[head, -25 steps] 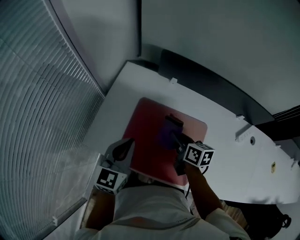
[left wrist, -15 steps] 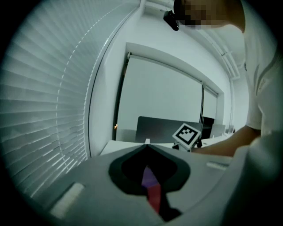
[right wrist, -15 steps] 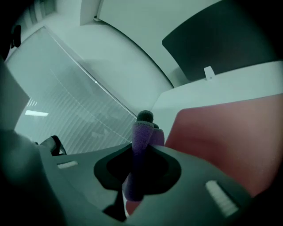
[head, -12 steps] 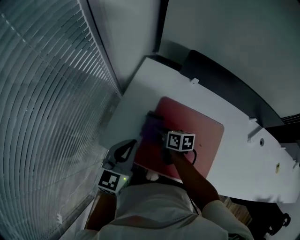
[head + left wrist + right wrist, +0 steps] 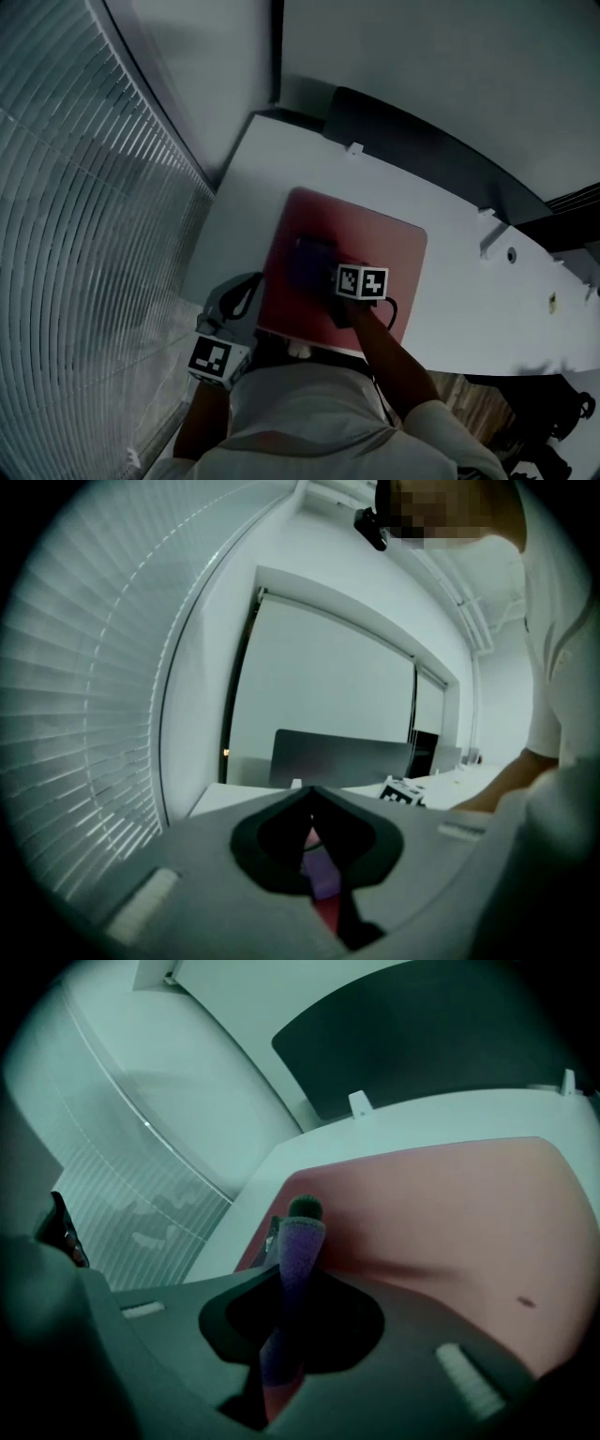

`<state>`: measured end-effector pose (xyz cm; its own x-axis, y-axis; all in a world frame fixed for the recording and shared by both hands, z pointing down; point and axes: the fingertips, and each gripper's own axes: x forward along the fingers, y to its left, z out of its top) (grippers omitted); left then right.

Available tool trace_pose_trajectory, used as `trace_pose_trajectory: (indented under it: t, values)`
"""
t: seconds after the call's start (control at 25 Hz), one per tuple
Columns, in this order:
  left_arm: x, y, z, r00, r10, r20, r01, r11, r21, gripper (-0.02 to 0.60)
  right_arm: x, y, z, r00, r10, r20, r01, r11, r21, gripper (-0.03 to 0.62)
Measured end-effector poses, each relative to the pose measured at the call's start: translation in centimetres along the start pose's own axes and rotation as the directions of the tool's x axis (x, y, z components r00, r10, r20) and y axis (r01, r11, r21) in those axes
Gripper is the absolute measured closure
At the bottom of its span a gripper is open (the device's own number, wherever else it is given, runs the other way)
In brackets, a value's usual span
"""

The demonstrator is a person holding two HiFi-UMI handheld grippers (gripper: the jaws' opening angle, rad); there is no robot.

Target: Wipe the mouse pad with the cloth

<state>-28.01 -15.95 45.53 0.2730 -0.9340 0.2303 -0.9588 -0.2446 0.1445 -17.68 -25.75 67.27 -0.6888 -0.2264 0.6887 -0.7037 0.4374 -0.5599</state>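
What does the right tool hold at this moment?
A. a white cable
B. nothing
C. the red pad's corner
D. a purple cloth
D: the jaws of the right tool pinch the purple cloth over the red rectangular mouse pad.

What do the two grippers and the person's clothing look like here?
The left gripper and the right gripper both have light grey bodies with black inner linings. Each carries a white cube with black square markers. The person wears a white short-sleeved shirt.
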Motion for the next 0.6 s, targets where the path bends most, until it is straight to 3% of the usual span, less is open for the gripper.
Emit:
trace_pose_trajectory:
  t: [0.6]
  values:
    - [6.4,-12.9,0.5,0.994,-0.105,-0.001,0.105,0.993,0.055,0.578,-15.1,-17.5,-3.2,0.983,-0.161,0.089,0.146,0.977,0.158,0.545]
